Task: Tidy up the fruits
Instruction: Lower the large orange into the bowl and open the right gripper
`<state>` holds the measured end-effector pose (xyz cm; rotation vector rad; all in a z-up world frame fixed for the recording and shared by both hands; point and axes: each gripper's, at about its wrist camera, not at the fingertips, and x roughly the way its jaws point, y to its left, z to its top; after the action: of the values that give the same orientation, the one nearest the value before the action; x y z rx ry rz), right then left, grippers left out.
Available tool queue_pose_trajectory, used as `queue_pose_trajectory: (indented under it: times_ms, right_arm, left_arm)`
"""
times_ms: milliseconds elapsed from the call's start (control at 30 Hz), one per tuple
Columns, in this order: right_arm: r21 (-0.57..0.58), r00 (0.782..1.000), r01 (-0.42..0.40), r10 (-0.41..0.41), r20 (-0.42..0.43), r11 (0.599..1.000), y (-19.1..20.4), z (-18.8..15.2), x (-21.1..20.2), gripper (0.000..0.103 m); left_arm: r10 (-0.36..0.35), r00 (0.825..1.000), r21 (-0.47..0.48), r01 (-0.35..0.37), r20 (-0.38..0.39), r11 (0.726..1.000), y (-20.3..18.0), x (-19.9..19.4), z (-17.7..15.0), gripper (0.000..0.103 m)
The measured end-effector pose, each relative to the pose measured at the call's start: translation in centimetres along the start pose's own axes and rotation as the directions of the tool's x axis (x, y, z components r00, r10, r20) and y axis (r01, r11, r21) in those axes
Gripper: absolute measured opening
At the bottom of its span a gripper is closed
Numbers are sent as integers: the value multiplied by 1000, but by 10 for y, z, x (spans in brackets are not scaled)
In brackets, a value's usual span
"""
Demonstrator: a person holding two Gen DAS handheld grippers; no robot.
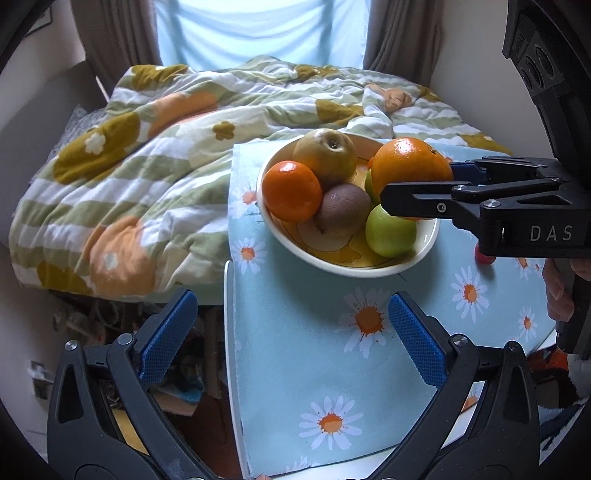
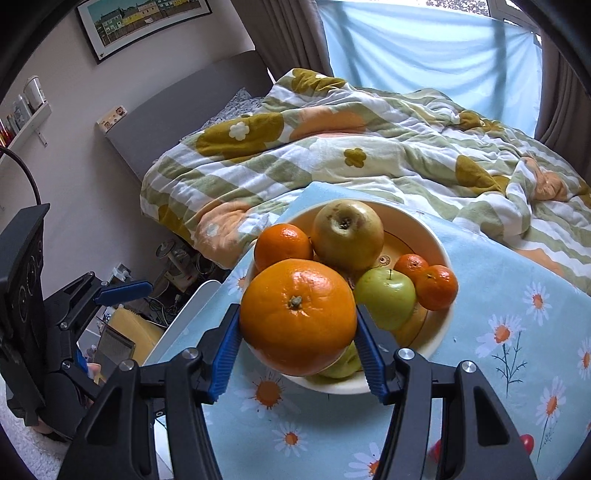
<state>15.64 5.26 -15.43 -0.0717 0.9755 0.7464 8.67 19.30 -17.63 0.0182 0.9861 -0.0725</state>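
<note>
White letters "DAS" stand on the black body of the right gripper point(image 1: 417, 184), just right of the fruit bowl point(image 1: 424, 247).

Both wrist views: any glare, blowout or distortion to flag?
Left wrist view: the backlit pale blue window curtain is nearly blown out, and the table edge bows from fisheye. Right wrist view: soft highlights on the large orange, which is sharp; dark vignette in the corners.

Both wrist views downward (perhaps close), shared bowl point(image 1: 424, 243)
</note>
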Motion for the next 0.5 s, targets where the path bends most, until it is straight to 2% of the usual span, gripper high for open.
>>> queue_pose_trajectory:
  times_ms: [100, 400, 500]
  right_arm:
    - [35, 1000, 0, 0, 2, 999, -6, -5, 2, 55]
    - [58, 995, 104, -104, 2, 993, -31, -15, -10, 55]
    - [34, 997, 81, -81, 7, 996, -28, -11, -9, 55]
  left_arm:
    - [-2, 1000, -6, 2, -6, 1000, 4, 3, -2, 103]
    - [-21, 1000, 2, 21, -11, 1000, 2, 8, 1, 103]
    - [-24, 1000, 5, 25, -15, 1000, 1, 10, 1, 103]
